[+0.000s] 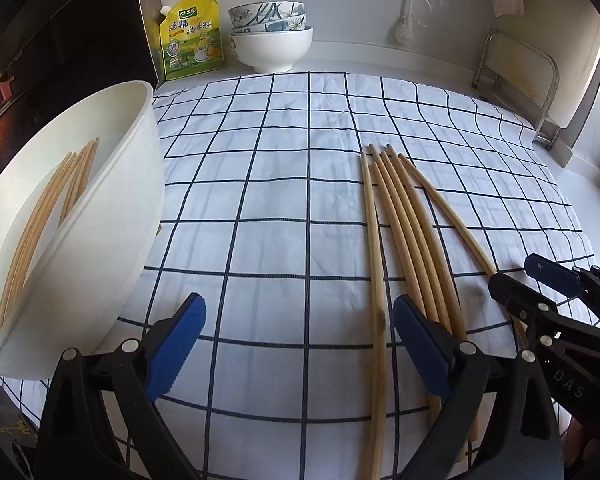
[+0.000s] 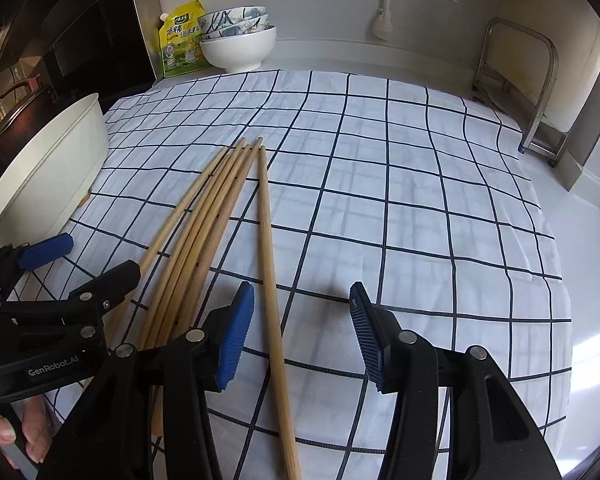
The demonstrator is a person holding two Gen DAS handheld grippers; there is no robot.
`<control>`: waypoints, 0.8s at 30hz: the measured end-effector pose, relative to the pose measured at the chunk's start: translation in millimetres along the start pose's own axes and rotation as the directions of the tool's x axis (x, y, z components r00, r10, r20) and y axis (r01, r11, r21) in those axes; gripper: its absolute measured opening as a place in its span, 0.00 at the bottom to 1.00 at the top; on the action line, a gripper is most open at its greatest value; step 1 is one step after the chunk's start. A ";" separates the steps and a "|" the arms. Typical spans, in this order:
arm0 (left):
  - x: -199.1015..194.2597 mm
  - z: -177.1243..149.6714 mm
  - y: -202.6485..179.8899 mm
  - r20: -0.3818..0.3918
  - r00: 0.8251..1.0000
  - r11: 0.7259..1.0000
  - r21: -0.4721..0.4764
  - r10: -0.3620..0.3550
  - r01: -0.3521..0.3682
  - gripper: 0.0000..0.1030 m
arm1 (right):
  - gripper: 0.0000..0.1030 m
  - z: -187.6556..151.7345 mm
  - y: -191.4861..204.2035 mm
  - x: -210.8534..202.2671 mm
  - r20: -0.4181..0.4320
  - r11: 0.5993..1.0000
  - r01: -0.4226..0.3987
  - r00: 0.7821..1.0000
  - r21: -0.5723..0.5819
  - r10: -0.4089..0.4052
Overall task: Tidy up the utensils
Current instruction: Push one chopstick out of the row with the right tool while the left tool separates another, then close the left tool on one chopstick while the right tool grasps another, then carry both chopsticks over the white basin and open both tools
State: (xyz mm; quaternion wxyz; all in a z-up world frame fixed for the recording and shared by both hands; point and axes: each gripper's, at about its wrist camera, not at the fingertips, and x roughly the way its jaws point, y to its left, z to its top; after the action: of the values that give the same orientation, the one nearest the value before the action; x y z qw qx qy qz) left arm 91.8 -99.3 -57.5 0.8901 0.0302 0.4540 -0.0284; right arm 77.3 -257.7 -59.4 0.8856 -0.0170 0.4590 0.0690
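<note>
Presently listed: 6 chopsticks (image 1: 400, 216) lie loose on the checked cloth (image 1: 260, 184), fanned from a common far end, near ends toward the camera. More chopsticks (image 1: 56, 192) already sit in the white tub (image 1: 112, 216) at the left edge of the cloth.

Handling, as judged: bamboo, light, stiff, smooth and round, so likely to roll or skid out of a pinch. Best taken near mid-length, across the shaft, 1 at a time; the outermost right stick (image 2: 266, 216) lies apart from the rest and looks easiest to take.

Left hand-held gripper (image 1: 296, 344): jaws wide apart, empty, low over the cloth, 1 pad just beside the left stick. Right hand-held gripper (image 2: 300, 332): jaws wide apart, empty, straddling the lone right stick.

Surroundings: stacked bowls (image 1: 270, 36) and a yellow pouch (image 1: 190, 36) at the back wall, a metal rack (image 1: 516, 80) at right, well apart from the work. Obstructions: the 2 tools sit near each other; 5 sticks lie close together, touching in places, so a pinch there may catch 2.
</note>
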 end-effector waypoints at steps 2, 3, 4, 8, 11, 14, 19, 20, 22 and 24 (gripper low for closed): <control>4.0 0.9 -2.2 -0.004 1.000 1.000 0.009 0.010 -0.010 0.90 | 0.46 -1.4 0.1 0.8 0.001 1.000 0.003 1.000 -0.006 -0.003; 5.9 0.8 -2.7 -0.009 1.000 1.000 0.009 0.009 -0.009 0.90 | 0.46 -1.7 0.3 0.8 0.002 1.000 0.006 1.000 -0.011 -0.006; 8.1 0.5 -3.4 -0.015 1.000 1.000 0.009 0.008 -0.008 0.90 | 0.46 -1.9 0.8 1.0 0.002 1.000 0.009 1.000 -0.015 -0.009; 9.4 -1.5 -3.4 -0.016 1.000 1.000 0.001 -0.013 0.013 0.90 | 0.46 -3.6 5.3 1.4 0.011 0.999 0.023 1.000 -0.036 -0.023; 6.8 -3.4 -6.2 -0.010 0.999 0.999 0.006 -0.038 0.038 0.81 | 0.33 -5.1 9.9 0.0 0.019 0.998 0.021 1.000 -0.055 -0.020; 1.4 -5.5 -12.8 0.002 0.998 0.998 0.035 -0.057 0.057 0.63 | 0.15 -6.0 14.4 -0.9 0.022 0.997 0.018 1.000 -0.074 -0.017; -4.0 -5.5 -18.1 -0.003 0.995 0.993 0.052 -0.104 0.104 0.13 | 0.06 -8.3 17.7 -1.5 0.031 0.996 0.020 0.999 -0.086 -0.017; -4.2 -5.6 -18.1 -0.009 0.993 0.992 0.052 -0.118 0.119 0.07 | 0.06 -8.5 16.8 -1.5 0.033 0.997 0.015 0.999 -0.081 -0.012; -5.5 -6.8 -17.3 -0.015 0.991 0.990 0.048 -0.131 0.131 0.07 | 0.06 -8.9 14.5 -2.8 0.034 0.998 -0.001 0.999 -0.064 0.004; -7.8 -7.8 -15.4 -0.026 0.987 0.987 0.037 -0.156 0.157 0.07 | 0.06 -8.6 11.1 -6.3 0.045 0.999 -0.014 0.999 -0.037 0.016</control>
State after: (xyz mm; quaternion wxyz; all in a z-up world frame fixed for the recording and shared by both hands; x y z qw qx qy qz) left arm 79.7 -113.8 -56.1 0.8790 0.0122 0.4646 -0.1069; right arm 65.2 -248.2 -58.9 0.8947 -0.0284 0.4378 0.0845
